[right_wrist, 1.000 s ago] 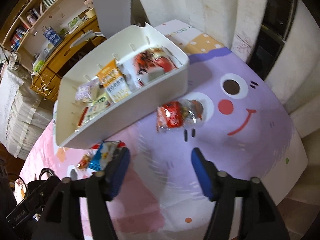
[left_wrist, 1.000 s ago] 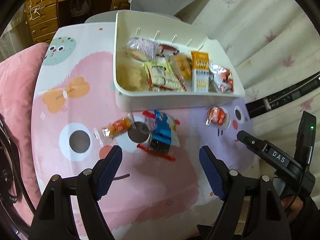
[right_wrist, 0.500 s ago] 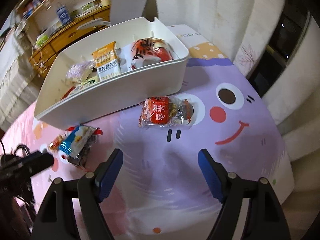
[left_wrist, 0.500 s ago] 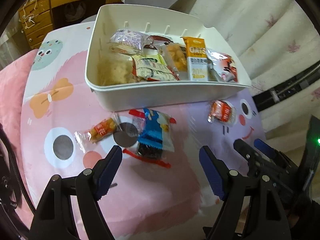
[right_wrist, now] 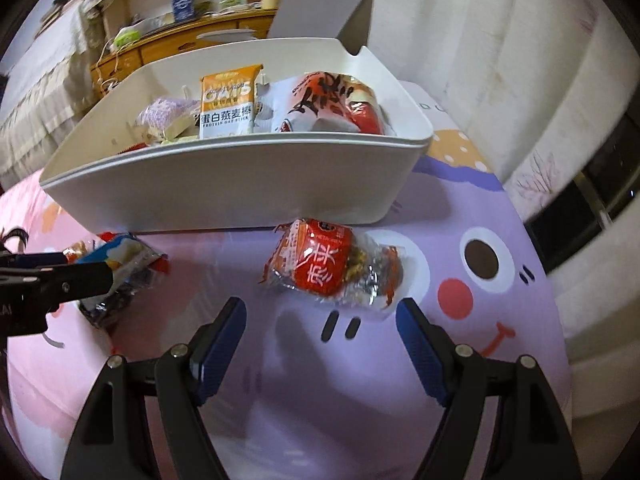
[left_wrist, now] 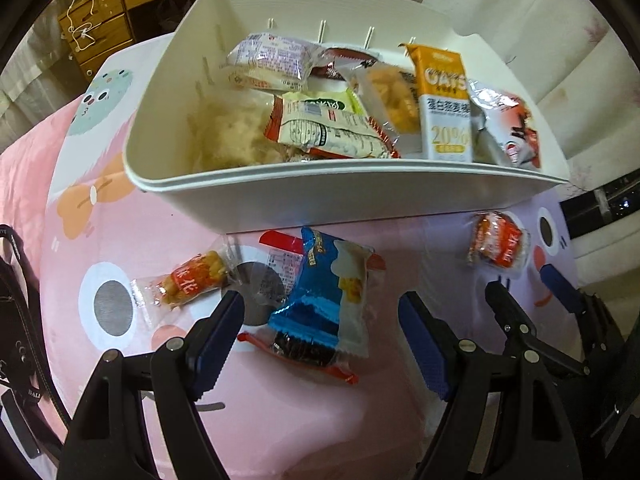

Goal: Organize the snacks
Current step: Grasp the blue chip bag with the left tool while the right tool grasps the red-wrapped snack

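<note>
A white bin (left_wrist: 360, 196) (right_wrist: 240, 188) holds several snack packets, among them an orange oat bar (left_wrist: 444, 104) (right_wrist: 228, 100). On the cartoon tablecloth in front of it lie a blue packet (left_wrist: 324, 304) (right_wrist: 120, 260) on top of a red-edged one, a small orange packet (left_wrist: 192, 280) and a red packet (left_wrist: 498, 242) (right_wrist: 328, 268). My left gripper (left_wrist: 320, 332) is open and low, with the blue packet between its fingers. My right gripper (right_wrist: 320, 332) is open, just short of the red packet; it also shows in the left wrist view (left_wrist: 528, 300).
A black camera strap (left_wrist: 16, 320) lies at the table's left edge. A grey chair back (right_wrist: 328, 4) and a wooden dresser (right_wrist: 180, 40) stand behind the bin. Curtains (right_wrist: 500, 60) hang to the right. The table edge is close on the right side.
Both grippers have moved forward and lower toward the loose packets. The blue packet now lies between my left fingers, and the red packet is nearer my right fingers. Both stay open.
</note>
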The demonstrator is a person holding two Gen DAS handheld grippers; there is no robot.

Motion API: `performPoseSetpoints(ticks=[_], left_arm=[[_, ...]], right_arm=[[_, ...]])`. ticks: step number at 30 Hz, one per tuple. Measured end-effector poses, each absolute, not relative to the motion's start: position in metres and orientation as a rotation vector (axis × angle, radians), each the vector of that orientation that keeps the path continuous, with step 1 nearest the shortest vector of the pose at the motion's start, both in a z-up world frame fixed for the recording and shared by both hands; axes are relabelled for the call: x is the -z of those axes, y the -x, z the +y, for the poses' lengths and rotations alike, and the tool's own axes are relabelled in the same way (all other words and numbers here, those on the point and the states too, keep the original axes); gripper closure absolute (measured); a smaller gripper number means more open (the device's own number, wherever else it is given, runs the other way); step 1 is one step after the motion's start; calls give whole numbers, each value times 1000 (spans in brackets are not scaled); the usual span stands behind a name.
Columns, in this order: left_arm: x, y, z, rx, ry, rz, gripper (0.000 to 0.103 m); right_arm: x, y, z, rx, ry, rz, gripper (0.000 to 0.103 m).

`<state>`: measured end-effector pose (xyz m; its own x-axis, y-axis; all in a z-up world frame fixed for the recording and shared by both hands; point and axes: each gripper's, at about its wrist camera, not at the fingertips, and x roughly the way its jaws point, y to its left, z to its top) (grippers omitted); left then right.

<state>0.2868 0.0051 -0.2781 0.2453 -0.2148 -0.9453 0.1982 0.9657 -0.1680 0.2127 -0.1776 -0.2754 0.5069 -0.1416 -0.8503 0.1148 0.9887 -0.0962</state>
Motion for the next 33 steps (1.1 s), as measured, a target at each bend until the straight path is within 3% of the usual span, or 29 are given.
performPoseSetpoints(ticks=[8, 15, 24, 33], left_arm=[[293, -298, -4, 197, -20, 1304, 26], [299, -302, -13, 158, -45, 1292, 39], [304, -308, -16, 149, -44, 1282, 67], [296, -298, -15, 155, -25, 1267, 71]], right_arm=[[284, -232, -184, 110, 85, 1002, 22], [290, -248, -188, 75, 92, 1002, 19], [299, -259, -193, 36, 101, 1016, 17], [306, -263, -199, 27, 67, 1041, 17]])
